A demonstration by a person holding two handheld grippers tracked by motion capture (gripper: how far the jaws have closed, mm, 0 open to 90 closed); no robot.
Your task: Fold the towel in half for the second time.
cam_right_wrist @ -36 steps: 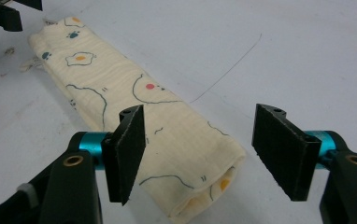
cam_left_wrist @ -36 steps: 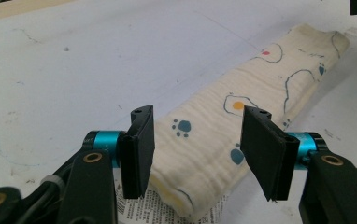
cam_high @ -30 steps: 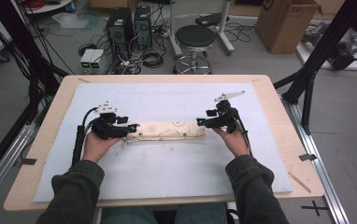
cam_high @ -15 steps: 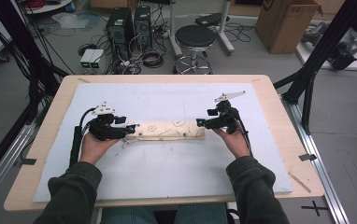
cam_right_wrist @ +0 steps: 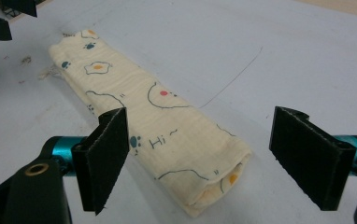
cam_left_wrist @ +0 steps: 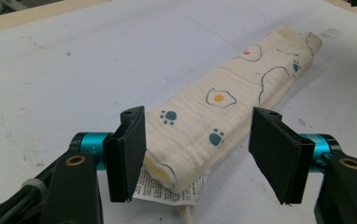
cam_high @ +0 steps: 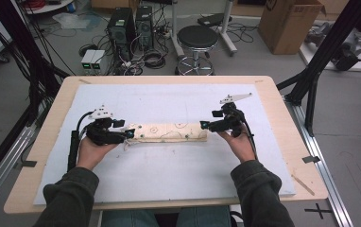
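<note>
Both grippers' jaws have just been opening; left gripper (cam_high: 130, 134) and right gripper (cam_high: 203, 125) stand spread, releasing the folded cloth (cam_high: 168, 133), fold apparently complete.

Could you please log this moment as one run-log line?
cloth: folded long, flat on mat | left gripper: just opening, open at cloth's end | right gripper: just opening, open at other end
</note>
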